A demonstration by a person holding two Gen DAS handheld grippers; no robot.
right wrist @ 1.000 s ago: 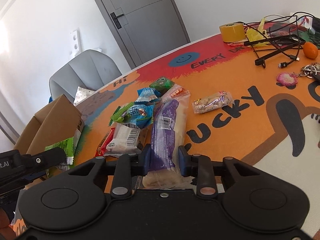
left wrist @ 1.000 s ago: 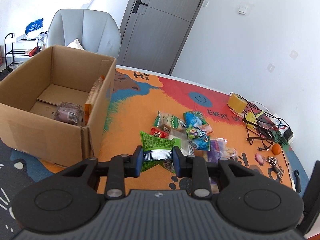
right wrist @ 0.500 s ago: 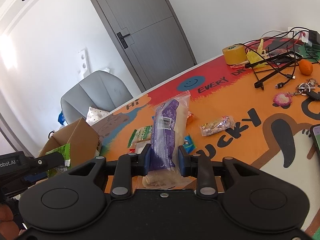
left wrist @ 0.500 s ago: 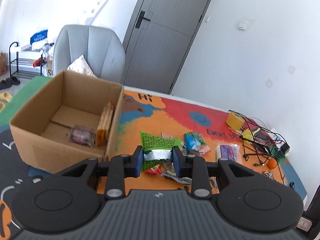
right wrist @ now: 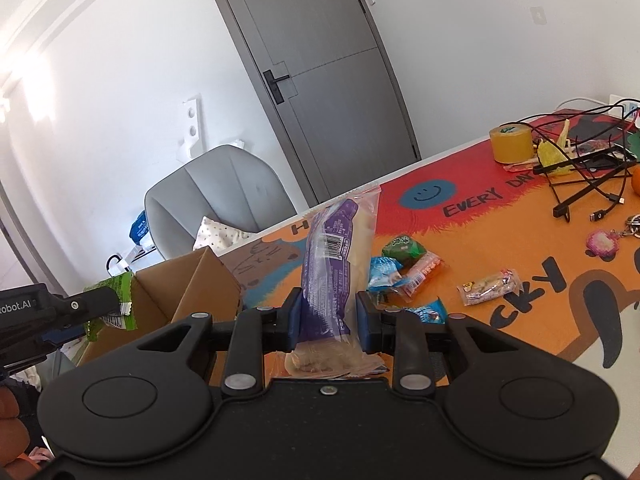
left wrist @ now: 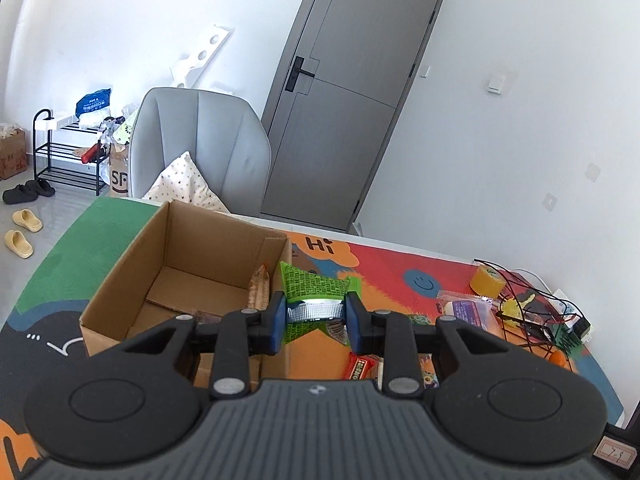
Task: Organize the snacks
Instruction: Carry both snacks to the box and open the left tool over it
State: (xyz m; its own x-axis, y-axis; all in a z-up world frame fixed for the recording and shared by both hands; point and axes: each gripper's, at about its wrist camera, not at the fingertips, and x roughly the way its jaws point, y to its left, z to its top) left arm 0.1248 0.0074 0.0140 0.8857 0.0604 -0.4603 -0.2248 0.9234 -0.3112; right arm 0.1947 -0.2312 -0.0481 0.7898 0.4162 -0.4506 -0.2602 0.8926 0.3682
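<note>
My left gripper [left wrist: 316, 318] is shut on a green snack packet [left wrist: 312, 286] and holds it in the air near the right wall of the open cardboard box [left wrist: 132, 252]. The box holds a brown wafer pack [left wrist: 258, 290] against that wall. My right gripper [right wrist: 328, 318] is shut on a long purple-and-clear bread packet [right wrist: 340, 256], lifted above the mat. The left gripper with its green packet [right wrist: 114, 294] shows at the left of the right wrist view, over the box [right wrist: 196, 284]. Several loose snacks [right wrist: 404, 270] lie on the orange mat.
A yellow tape roll [right wrist: 510, 142], black cables and a wire stand [right wrist: 580, 172], an orange [right wrist: 635, 180] and a pink keychain [right wrist: 604, 242] sit at the table's right side. A grey chair [left wrist: 200, 148] stands behind the box, by a grey door.
Both grippers have risen off the mat with their packets. The left one has carried the green packet left towards the box; the right one has lifted the bread packet clear of the snack pile.
</note>
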